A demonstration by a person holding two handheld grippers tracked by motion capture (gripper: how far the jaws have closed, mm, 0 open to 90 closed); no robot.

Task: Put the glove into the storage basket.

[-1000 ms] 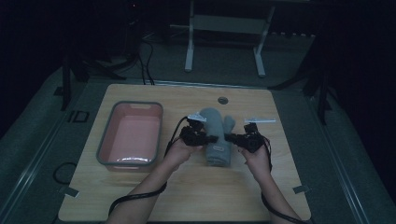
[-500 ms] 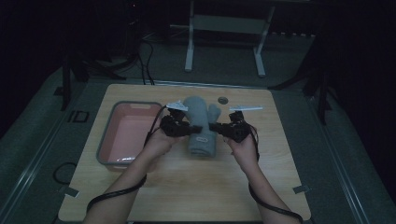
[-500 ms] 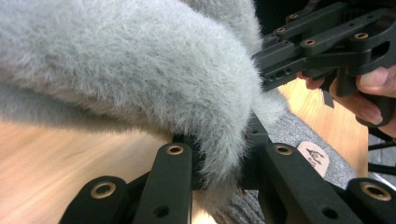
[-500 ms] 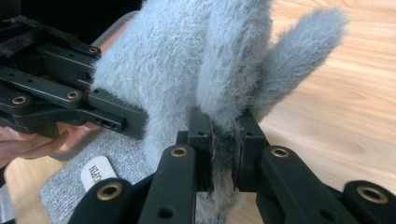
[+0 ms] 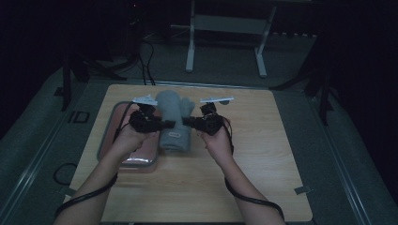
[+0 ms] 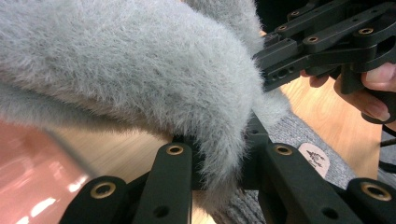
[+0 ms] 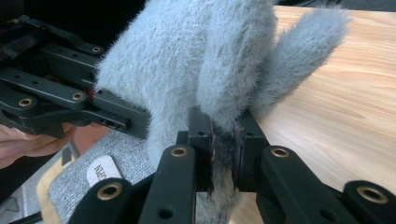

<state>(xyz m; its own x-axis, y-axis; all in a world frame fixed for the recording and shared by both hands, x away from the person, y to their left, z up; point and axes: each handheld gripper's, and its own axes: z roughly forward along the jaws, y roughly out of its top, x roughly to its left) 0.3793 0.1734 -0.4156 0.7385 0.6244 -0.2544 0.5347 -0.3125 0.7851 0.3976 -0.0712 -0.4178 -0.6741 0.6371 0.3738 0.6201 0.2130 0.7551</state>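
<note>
A: Status on the fuzzy grey knitted garment (image 5: pixel 174 117)?

B: It's hanging between both tools, lifted above the light wooden tabletop (image 5: pixel 263 140), just right of the pink rectangular plastic tray (image 5: pixel 107 149). Lower folded part with a white label is draping down twd the table; can't tell if it's touching.

A: Jaws?

B: Left gripper (image 6: pixel 223 158) is pinching shut on the garment's fuzzy edge, fabric bunching between the pads. Right gripper (image 7: pixel 223 154) is likewise closed tight on a fold, only a thin layer of pile between the pads. Both are gripping near the fabric's margin, not deep.

A: Risks?

B: Main one, in my judgement: slippage. Pile is soft, bites are shallow, so any uneven pull btwn the hands could be tugging the fabric out of one grip, leaving it dangling from the other. Second: the trailing lower part could be catching the tray's near rim if carried leftward too low.

A: Clearance?

B: Right half of the table is open, plenty of room there. Left side is tighter, w/ the tray sitting close to the table's left edge. Far edge is near the garment's top; the small dark round insert (image 5: pixel 224 101) is lying there. Near side is open apart from the forearms and cables.
</note>
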